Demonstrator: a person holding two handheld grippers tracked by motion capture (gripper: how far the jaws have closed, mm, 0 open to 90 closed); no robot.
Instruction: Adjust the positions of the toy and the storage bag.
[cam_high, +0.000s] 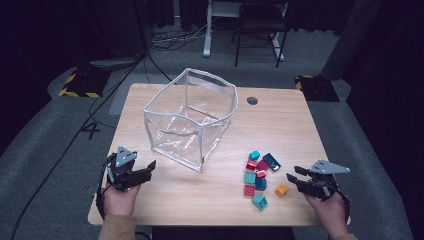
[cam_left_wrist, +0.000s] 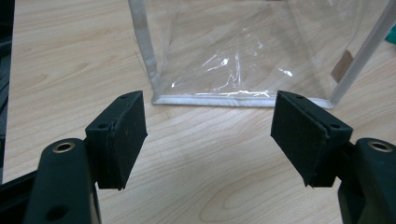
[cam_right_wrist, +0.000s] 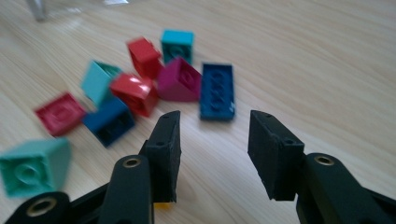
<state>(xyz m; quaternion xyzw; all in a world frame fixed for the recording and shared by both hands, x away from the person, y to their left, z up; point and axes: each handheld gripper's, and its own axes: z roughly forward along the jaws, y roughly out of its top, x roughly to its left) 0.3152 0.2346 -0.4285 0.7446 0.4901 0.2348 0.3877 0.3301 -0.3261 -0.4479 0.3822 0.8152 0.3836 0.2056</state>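
The right gripper (cam_high: 294, 179) is hovering open and empty just right of the bricks (cam_high: 260, 175), its jaws facing the orange brick (cam_high: 281, 190) nearest it, while the left gripper (cam_high: 149, 167), also open and empty, is facing the clear bag (cam_high: 190, 120).

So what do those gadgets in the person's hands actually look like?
Each hand holds a black two-jaw gripper: the left gripper and the right gripper both carry a grey three-cornered plate on top. Their jaws end in flat black pads fixed with small screws. The person's sleeves are tan.
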